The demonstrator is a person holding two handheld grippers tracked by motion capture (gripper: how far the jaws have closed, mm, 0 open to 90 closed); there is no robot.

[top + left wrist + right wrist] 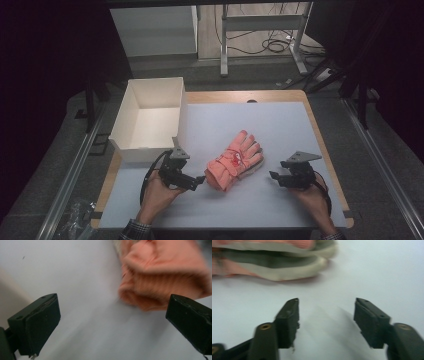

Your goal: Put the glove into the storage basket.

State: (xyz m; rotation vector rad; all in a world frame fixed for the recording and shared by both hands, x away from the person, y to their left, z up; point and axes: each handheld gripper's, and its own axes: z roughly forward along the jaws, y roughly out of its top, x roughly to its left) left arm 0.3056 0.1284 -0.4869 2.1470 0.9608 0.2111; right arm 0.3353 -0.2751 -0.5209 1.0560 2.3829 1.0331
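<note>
Two grippers sit near the table's (pixel 280 200) front edge, one on each side of the pink gloves (pixel 235 161). The left gripper (pixel 199 180) is wide open and holds nothing. The right gripper (pixel 272 175) is partly open, empty too. A white box (pixel 150 117) stands at the back left corner

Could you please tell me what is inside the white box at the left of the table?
The white box looks bare: its floor and far walls show nothing. The strip of floor just behind its near wall is hidden from the high view.
</note>
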